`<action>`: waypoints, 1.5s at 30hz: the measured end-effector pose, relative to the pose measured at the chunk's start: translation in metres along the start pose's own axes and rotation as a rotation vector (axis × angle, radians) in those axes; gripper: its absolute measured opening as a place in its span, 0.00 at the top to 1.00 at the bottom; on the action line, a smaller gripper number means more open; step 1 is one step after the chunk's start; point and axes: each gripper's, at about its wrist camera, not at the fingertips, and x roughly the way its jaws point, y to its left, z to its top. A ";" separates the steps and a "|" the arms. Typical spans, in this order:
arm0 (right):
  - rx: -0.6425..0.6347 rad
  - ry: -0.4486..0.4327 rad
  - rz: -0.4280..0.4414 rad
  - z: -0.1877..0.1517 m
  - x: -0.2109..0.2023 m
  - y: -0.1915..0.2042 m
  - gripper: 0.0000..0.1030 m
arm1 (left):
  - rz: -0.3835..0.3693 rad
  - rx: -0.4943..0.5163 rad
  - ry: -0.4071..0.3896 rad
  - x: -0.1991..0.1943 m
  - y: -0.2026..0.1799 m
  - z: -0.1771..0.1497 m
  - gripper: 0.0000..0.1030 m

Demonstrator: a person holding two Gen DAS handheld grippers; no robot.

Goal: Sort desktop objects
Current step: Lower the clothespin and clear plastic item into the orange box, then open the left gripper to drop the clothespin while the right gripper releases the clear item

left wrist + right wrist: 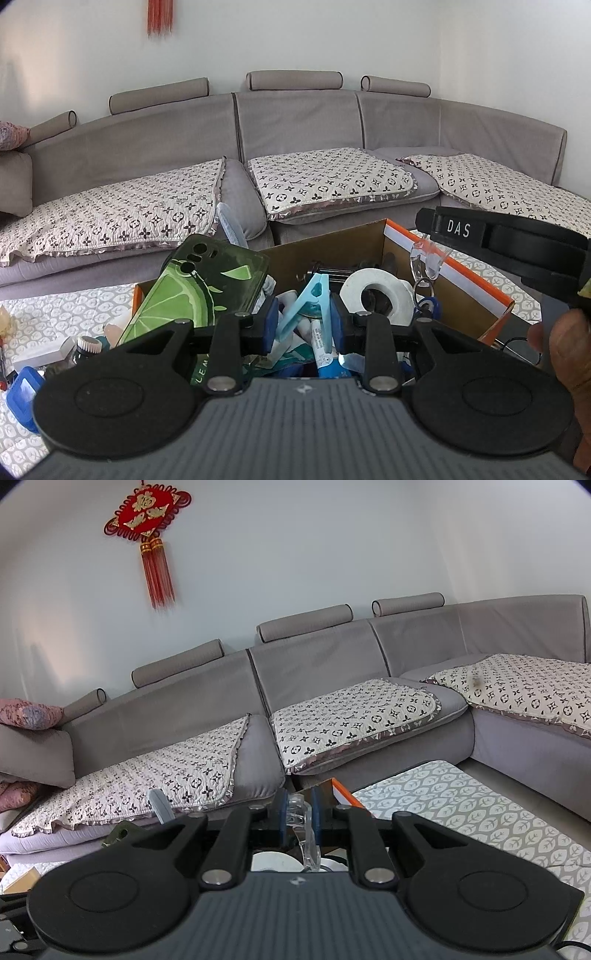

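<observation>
1. left wrist view: the left gripper (304, 325) hangs spread over the cardboard box (461, 295), grasping nothing. a blue clip (308, 304) stands between its pads, and i cannot tell whether they touch it. a phone case (192, 291) leans on the near-left wall, and a tape roll (376, 295) lies inside.
2. same view: the right gripper (428, 236) hangs a clear clip (428, 258) over the box's right rim.
3. right wrist view: the right gripper (297, 812) is clenched on the clear clip (304, 827), with the box corner (340, 788) just ahead.
4. risk: let go this near the rim, the clear clip could glance off and fall on the table (461, 805).
5. risk: the leaning case could tip out if the left gripper nudges it.
</observation>
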 end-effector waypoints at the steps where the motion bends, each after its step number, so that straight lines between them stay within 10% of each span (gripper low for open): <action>1: -0.002 0.001 -0.001 0.000 0.000 0.000 0.88 | 0.000 0.000 0.000 0.000 0.000 0.000 0.71; 15: -0.017 0.009 -0.006 -0.002 0.002 0.003 0.88 | 0.008 -0.017 -0.005 0.002 0.002 -0.002 0.70; 24: -0.028 -0.010 -0.021 -0.002 0.003 0.005 0.80 | 0.007 -0.015 -0.052 -0.004 0.004 -0.002 0.21; 27: -0.035 -0.019 -0.025 -0.003 0.002 0.007 0.62 | -0.006 -0.012 -0.059 -0.006 0.003 -0.003 0.11; 31: -0.038 -0.055 -0.029 -0.002 -0.002 0.007 0.00 | 0.011 -0.020 -0.092 -0.009 0.003 -0.005 0.00; 45: -0.046 -0.117 -0.078 0.003 -0.025 0.005 0.00 | -0.013 0.004 -0.096 -0.025 0.000 -0.003 0.00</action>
